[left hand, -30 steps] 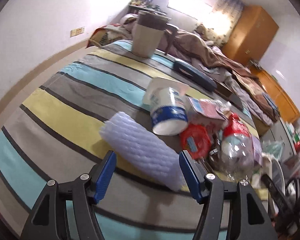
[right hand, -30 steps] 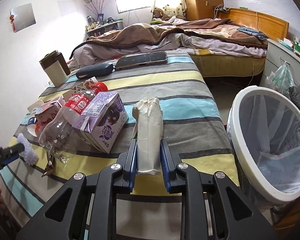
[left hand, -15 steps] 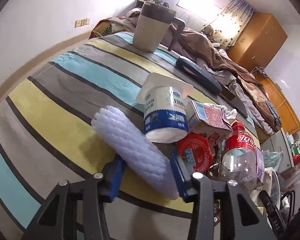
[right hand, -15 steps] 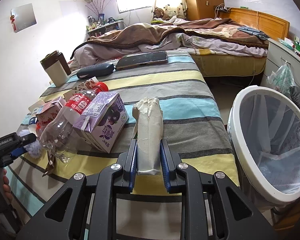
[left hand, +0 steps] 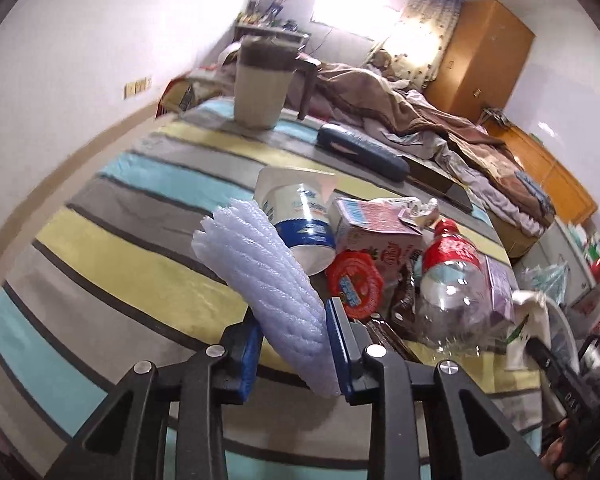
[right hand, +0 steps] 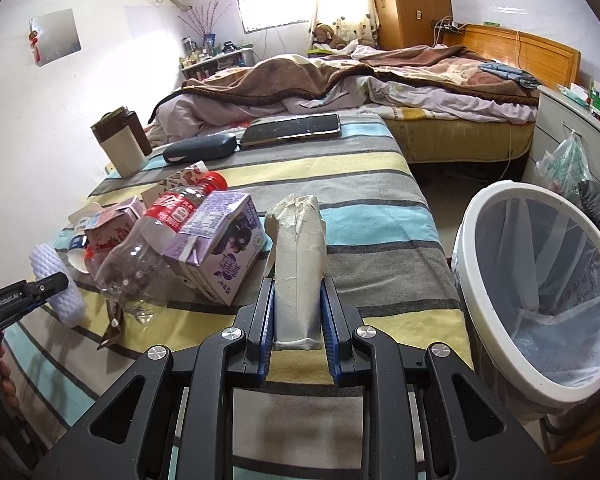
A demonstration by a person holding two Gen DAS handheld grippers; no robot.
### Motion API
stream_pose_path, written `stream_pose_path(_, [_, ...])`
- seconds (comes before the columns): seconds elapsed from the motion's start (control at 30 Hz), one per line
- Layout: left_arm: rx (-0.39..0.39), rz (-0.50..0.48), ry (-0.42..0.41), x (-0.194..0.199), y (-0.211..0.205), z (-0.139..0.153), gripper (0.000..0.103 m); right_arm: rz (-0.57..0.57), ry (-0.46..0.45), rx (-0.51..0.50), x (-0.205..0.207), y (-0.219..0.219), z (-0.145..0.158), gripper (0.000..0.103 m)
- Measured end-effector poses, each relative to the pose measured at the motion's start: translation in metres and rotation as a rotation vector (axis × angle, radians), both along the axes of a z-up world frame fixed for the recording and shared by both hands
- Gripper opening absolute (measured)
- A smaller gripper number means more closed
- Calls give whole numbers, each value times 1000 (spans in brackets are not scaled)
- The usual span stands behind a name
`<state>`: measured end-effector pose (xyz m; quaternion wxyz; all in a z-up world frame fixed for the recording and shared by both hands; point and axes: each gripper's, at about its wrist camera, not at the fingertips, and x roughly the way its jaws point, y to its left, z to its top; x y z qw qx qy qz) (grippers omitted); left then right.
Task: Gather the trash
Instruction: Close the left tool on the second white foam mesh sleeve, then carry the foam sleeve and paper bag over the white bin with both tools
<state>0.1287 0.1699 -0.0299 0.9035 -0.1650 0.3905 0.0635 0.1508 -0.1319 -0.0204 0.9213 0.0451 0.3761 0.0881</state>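
The left hand-held gripper pinches a white foam net sleeve between its blue pads, so the soft sleeve squashes in a little and cannot slip out. The right hand-held gripper squeezes a flat grey-white carton near its bottom end, with the top sticking out forward. That way it can probably be tipped into the white trash bin, which stands just beside the striped bench on the right side, lined with a thin clear bag.

The rest of the trash lies in a heap on the bench: a clear bottle with a red cap and red label, a purple juice box, a pink carton, a blue-and-white cup on its side, and a round red lid.

The bottle label has white writing, but it is too small to read. The left gripper's side, seen from the right camera, says "GenRobot.AI".
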Motion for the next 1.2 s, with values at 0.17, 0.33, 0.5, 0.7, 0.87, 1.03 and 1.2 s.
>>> stream_pose_path(0.17, [16, -48, -36, -13, -14, 13, 31, 9, -18, 8, -7, -1, 5, 24])
stream_pose_path(0.33, [67, -109, -70, -26, -37, 28, 31, 14, -43, 13, -15, -3, 12, 24])
stream_pose_path(0.5, [75, -165, -85, -31, -58, 35, 31, 9, -55, 19, -18, -7, 16, 24])
stream_pose_path(0.7, [96, -234, -110, -36, -88, 44, 31, -6, -75, 24, -26, -16, 22, 24])
stream_pose_path(0.87, [124, -283, -134, -39, -113, 51, 31, -26, -93, 33, -32, -30, 28, 24])
stream_pose_path(1.03, [143, -332, -154, -40, -139, 58, 31, -50, -106, 35, -36, -45, 31, 24])
stream_pose_path(1.2, [157, -391, -171, -39, -167, 63, 31, -86, -115, 33, -39, -60, 33, 24])
